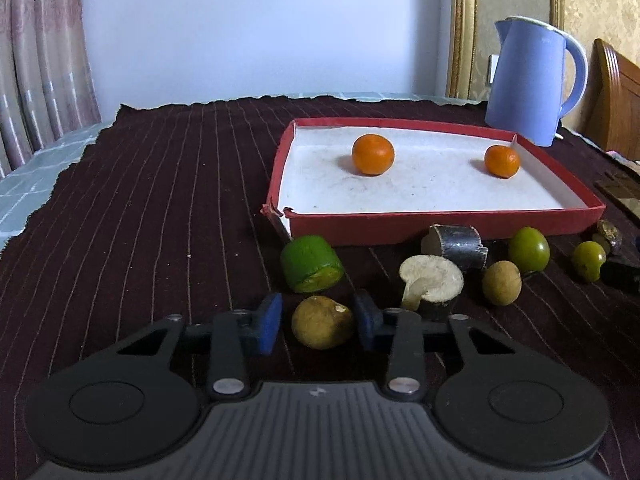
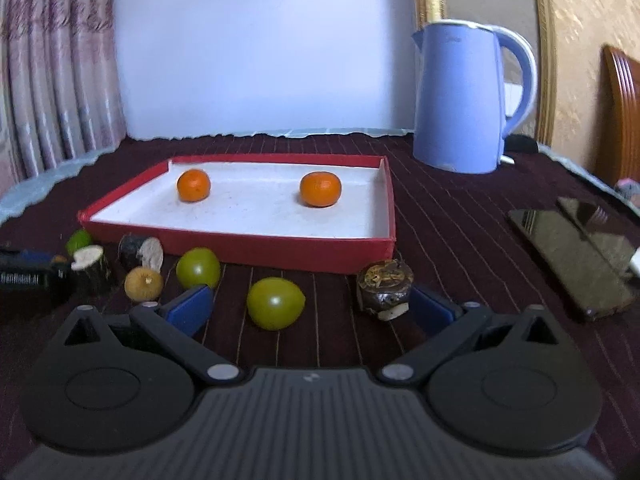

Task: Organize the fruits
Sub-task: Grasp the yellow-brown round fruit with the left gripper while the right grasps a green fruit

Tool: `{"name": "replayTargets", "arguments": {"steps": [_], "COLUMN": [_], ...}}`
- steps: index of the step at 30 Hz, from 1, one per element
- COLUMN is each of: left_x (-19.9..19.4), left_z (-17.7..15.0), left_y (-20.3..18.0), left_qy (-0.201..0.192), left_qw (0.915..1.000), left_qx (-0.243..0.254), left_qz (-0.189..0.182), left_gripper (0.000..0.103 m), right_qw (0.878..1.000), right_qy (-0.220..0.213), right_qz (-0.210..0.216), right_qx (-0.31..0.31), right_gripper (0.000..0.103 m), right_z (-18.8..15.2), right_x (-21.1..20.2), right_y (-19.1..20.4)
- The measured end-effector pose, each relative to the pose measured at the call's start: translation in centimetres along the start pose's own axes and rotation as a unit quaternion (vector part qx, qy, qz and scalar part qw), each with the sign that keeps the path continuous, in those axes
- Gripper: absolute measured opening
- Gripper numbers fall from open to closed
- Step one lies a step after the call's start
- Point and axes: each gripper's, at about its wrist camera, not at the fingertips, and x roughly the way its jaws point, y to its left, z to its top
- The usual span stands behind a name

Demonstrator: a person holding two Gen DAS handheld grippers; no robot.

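A red tray (image 1: pixel 440 222) with a white floor holds two oranges (image 1: pixel 373 154) (image 1: pixel 502 161); it also shows in the right wrist view (image 2: pixel 240 246). Fruits lie in front of it. My left gripper (image 1: pixel 318 322) is open with its blue pads on either side of a brown round fruit (image 1: pixel 322 322), with small gaps showing. A cut green piece (image 1: pixel 311 263) lies just beyond. My right gripper (image 2: pixel 312 310) is wide open around a yellow-green fruit (image 2: pixel 275 303). A dark cut piece (image 2: pixel 385 286) sits by its right finger.
Two cut sugarcane stubs (image 1: pixel 432 280) (image 1: pixel 456 244), another brown fruit (image 1: pixel 501 283) and two green fruits (image 1: pixel 529 249) (image 1: pixel 588 261) lie along the tray's front. A blue kettle (image 2: pixel 460 96) stands behind it. A dark phone (image 2: pixel 576 254) lies at right.
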Motion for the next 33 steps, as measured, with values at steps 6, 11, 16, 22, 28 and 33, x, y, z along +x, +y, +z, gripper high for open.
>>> {"name": "replayTargets", "arguments": {"steps": [6,11,16,22,28,33], "left_x": [-0.8,-0.9,-0.6,-0.6,-0.6,-0.6], "left_z": [-0.2,-0.3,-0.3,-0.3,-0.3,-0.3], "left_y": [0.0,0.2,0.8,0.9,1.0,1.0], "left_qy": [-0.017,-0.018,-0.012,-0.012,-0.011,-0.011], "left_qw": [0.9998,0.9995,0.9991,0.999,0.9989,0.9989], "left_qx": [-0.011,-0.022,-0.039,-0.042,-0.045,-0.045], "left_qz": [0.002,0.017,0.012,0.014,0.012,0.012], "left_gripper": [0.03,0.03,0.03,0.03,0.03,0.031], "right_qw": [0.998,0.998,0.997,0.996,0.991,0.991], "right_qy": [0.005,0.011,0.03,0.04,0.077,0.078], "right_qz": [-0.023,-0.029,-0.023,0.022,0.04,0.046], "right_qx": [-0.052,-0.054,-0.064,-0.081,-0.098,-0.093], "right_gripper": [0.103,0.097,0.079,0.065,0.059,0.031], "right_z": [-0.4,-0.5,-0.7,0.0,1.6,1.7], "right_x": [-0.6,-1.1,-0.7,0.3,2.8,3.2], "right_y": [0.4,-0.5,-0.7,1.1,2.8,2.9]}}
